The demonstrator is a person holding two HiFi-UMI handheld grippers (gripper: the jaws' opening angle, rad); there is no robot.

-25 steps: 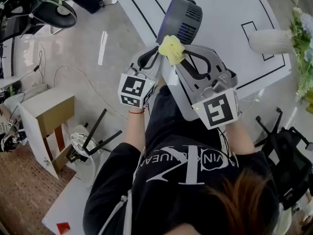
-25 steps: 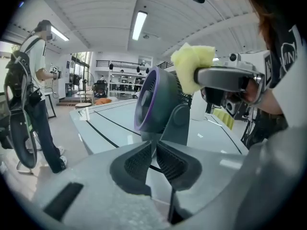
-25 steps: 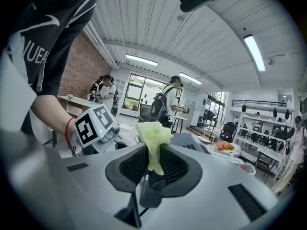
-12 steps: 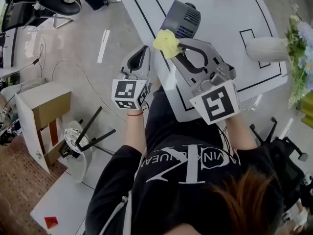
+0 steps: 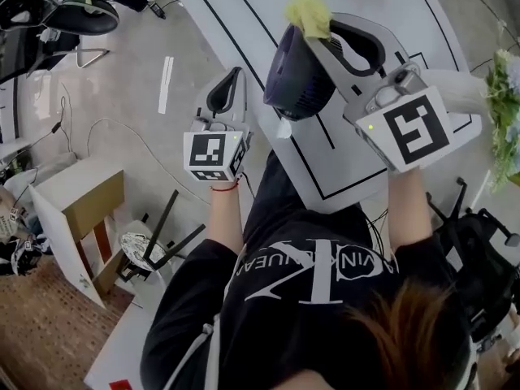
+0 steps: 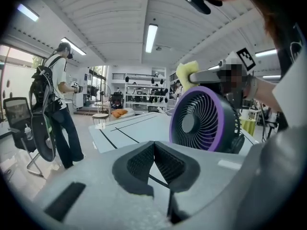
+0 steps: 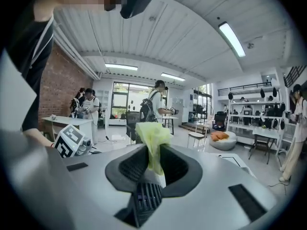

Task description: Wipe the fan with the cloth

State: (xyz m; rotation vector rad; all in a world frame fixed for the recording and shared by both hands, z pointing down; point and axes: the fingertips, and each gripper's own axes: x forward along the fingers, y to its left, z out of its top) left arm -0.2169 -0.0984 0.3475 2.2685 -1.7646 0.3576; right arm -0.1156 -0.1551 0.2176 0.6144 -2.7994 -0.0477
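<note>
The broad white counter [image 5: 244, 15], ruled with thin black lines, fills the upper middle of the head view; its left edge runs slantwise down to a near corner in front of the person.

The round dark-grey fan with a purple ring about its black front grille [image 5: 299, 78] stands on the counter close to that left edge, a little way up from the near corner; its grille [image 6: 206, 120] faces out over the edge.

The right gripper [image 5: 313, 27], grey with a black-and-white marker cube at its back, reaches in from the counter's near-right side and lies over the top of the fan; its jaws [image 7: 149, 152] are pinched on a crumpled pale-yellow cloth.

The left gripper [image 5: 234, 75] hangs off the counter, just beside its left edge and level with the fan; its jaws [image 6: 154, 145] are closed tip to tip with nothing between them.

The cloth [image 5: 309, 13] bunches up out of the right jaws [image 7: 152, 133] at the fan's upper back rim (whether it touches the casing I cannot tell).
</note>
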